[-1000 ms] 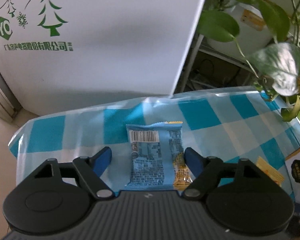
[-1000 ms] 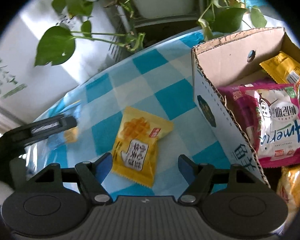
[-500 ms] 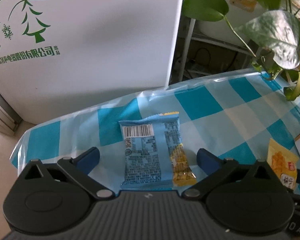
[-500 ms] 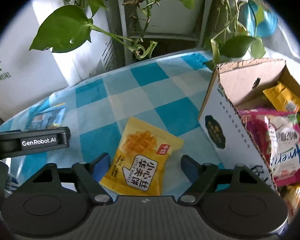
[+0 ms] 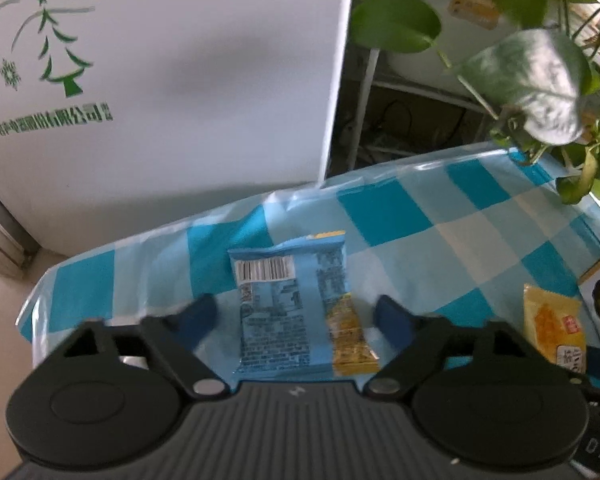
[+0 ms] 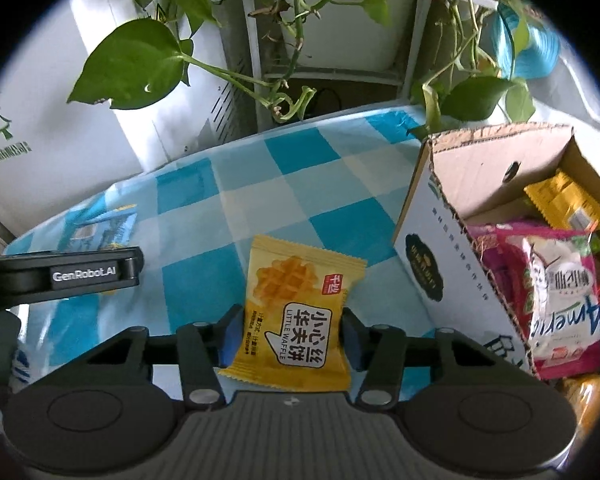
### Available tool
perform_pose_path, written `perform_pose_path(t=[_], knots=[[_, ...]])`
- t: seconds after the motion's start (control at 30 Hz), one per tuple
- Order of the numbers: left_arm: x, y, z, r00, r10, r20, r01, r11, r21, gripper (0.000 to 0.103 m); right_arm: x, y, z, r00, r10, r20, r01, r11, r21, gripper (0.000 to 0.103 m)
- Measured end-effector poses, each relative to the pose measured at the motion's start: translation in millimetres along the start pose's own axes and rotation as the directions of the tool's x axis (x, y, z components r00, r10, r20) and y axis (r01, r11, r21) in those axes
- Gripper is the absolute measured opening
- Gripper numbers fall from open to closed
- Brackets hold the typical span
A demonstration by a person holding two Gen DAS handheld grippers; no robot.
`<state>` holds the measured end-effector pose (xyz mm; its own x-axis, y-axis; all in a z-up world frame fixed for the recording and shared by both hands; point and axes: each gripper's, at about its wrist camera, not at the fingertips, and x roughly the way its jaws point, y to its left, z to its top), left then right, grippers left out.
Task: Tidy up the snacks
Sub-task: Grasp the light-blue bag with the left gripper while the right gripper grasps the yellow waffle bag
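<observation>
Several snacks already lie in the cardboard box point(image 6: 456, 216), at three o'clock on the desk point(image 6: 300, 168), and two packets remain outside. The right hand-held gripper point(image 6: 290, 334) is closed on the sides of the yellow waffle packet point(image 6: 296, 308). The left hand-held gripper point(image 5: 296, 316) stands wide open around the blue packet point(image 5: 288, 304), not touching it.

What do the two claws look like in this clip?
Both match: black linkage arms with silver pivot pins, round black discs on either side, a ribbed grey body with a small white logo, and blue fingertips. The left claw, seen from the right wrist, carries white "GenRobot.AI" lettering.
</observation>
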<state>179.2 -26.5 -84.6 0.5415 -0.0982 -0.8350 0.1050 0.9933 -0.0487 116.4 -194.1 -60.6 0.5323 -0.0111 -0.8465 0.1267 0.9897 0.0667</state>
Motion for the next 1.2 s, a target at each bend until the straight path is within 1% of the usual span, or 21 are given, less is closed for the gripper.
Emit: perform_pose_path(t=[0.03,0.07,0.1,0.2,0.43,0.63,0.73,0.87,1.0,1.1,1.2], knots=[[-3,-1,0,1.0,-0.001,0.006,0.001,1.0,0.002,0.066,-1,-1,0,1.0,0.005,-0.003,-0.005,1.0,0.005,0.057],[-4,-2,-1,1.0,0.008,0.012,-0.009,1.0,0.009,0.057,-2,-1,0,1.0,0.009,-0.005,-0.009,1.0,0.009,0.057],[-6,-1,-2,1.0,0.01,0.017,-0.01,1.0,0.011,0.054,-2,-2,0,1.0,0.012,-0.008,-0.012,1.0,0.014,0.057],[-11,3,-4,1.0,0.008,0.018,-0.008,1.0,-0.012,0.05,-5,-5,0,1.0,0.021,-0.014,-0.02,0.999,0.025,0.057],[-29,6,-14,1.0,-0.001,0.026,0.002,0.999,-0.036,0.049,-13,-5,1,0.999,0.038,-0.012,-0.038,0.999,0.023,0.057],[-52,10,-24,0.999,-0.006,0.04,0.009,0.997,-0.08,0.049,-24,-2,-4,0.998,0.057,-0.01,-0.057,0.998,0.002,0.057],[-66,12,-30,0.998,-0.007,0.061,0.013,0.995,-0.098,0.049,-30,-2,-7,0.997,0.076,-0.017,-0.076,0.997,-0.003,0.057],[-85,12,-42,0.996,-0.025,0.082,0.038,0.987,-0.155,0.049,-41,1,-12,0.996,0.087,-0.009,-0.087,0.996,-0.029,0.057],[-103,4,-56,0.994,-0.019,0.108,0.036,0.987,-0.159,0.049,-51,0,-16,0.995,0.103,-0.006,-0.103,0.994,-0.042,0.057],[-117,3,-66,0.991,-0.023,0.129,0.045,0.984,-0.169,0.049,-61,-2,-20,0.994,0.105,0.001,-0.105,0.993,-0.055,0.057],[-129,2,-76,0.989,-0.014,0.147,0.04,0.983,-0.179,0.049,-73,-4,-25,0.993,0.114,0.012,-0.113,0.991,-0.071,0.057]])
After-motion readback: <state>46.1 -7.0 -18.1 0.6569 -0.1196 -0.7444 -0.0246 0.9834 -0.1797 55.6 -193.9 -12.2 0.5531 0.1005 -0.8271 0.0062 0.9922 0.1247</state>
